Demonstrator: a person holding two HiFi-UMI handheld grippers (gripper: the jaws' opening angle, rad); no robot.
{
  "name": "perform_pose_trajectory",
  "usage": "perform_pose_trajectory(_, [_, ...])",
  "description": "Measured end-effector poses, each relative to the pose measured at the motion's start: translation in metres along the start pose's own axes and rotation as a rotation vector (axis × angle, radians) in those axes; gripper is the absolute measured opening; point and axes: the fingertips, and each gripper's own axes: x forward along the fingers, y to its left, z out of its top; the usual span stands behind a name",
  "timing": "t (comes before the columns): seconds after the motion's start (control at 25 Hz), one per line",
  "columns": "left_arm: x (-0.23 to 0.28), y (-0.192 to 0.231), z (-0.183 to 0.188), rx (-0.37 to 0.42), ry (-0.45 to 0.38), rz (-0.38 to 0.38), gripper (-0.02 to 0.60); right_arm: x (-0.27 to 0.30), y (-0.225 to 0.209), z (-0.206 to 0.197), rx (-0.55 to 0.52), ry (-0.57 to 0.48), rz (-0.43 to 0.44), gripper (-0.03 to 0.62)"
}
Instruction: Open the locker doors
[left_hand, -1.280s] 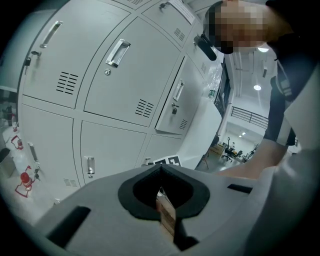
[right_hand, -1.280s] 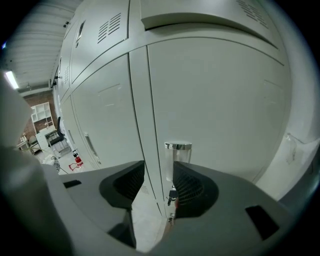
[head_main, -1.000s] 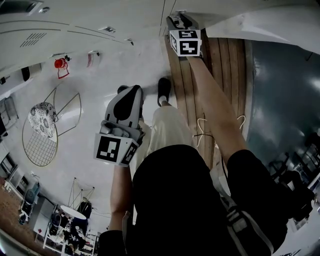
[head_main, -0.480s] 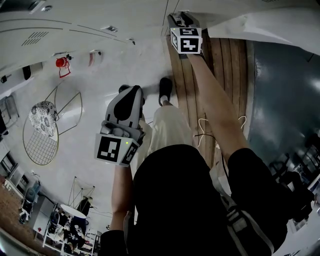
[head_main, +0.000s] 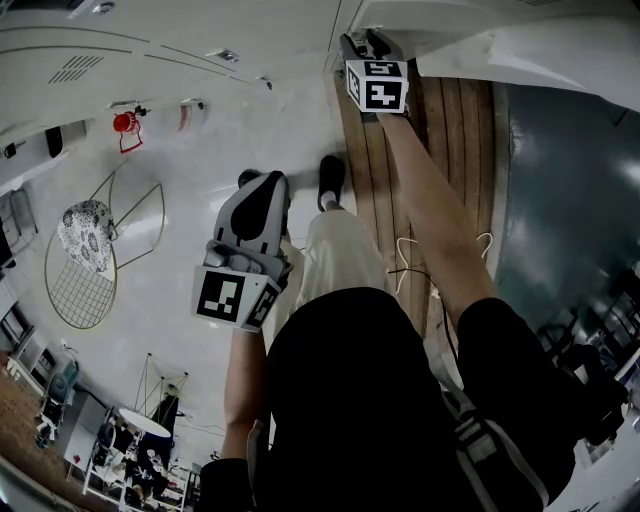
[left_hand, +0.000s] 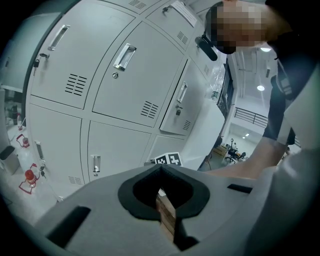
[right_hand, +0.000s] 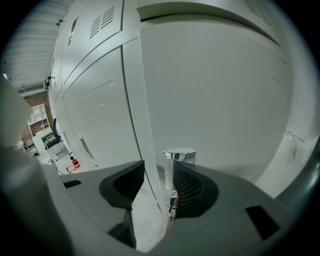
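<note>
A bank of grey locker doors (left_hand: 135, 85) with chrome handles (left_hand: 124, 56) fills the left gripper view. In the head view one locker door (head_main: 530, 50) at the top right stands swung outward. My right gripper (head_main: 365, 42) is at that door's free edge. In the right gripper view the door's edge (right_hand: 145, 125) runs between the jaws of my right gripper (right_hand: 159, 172), which is closed on it beside a chrome handle (right_hand: 179, 156). My left gripper (head_main: 255, 200) hangs low near my body, away from the lockers. Its jaws are shut (left_hand: 161, 192) on nothing.
A strip of wooden floor (head_main: 440, 130) runs below the open door, with grey floor to its left. A red object (head_main: 122, 125) and a wire-frame chair (head_main: 85, 260) stand at the left. My feet (head_main: 328, 175) are close to the lockers.
My right gripper has shifted a little to the right with the door edge in it. The left gripper has barely moved.
</note>
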Motion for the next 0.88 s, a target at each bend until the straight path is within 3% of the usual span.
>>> perform_pose_trajectory(0.52, [-0.003, -0.019, -0.010, 0.025, 0.007, -0.057, 0.017, -0.033, -0.002, -0.024, 0.005, 0.024, -0.028, 0.137])
perform_pose_trajectory(0.88, [-0.005, -0.035, -0.010, 0.001, 0.023, -0.077, 0.017, -0.054, -0.008, -0.038, 0.022, 0.041, -0.056, 0.114])
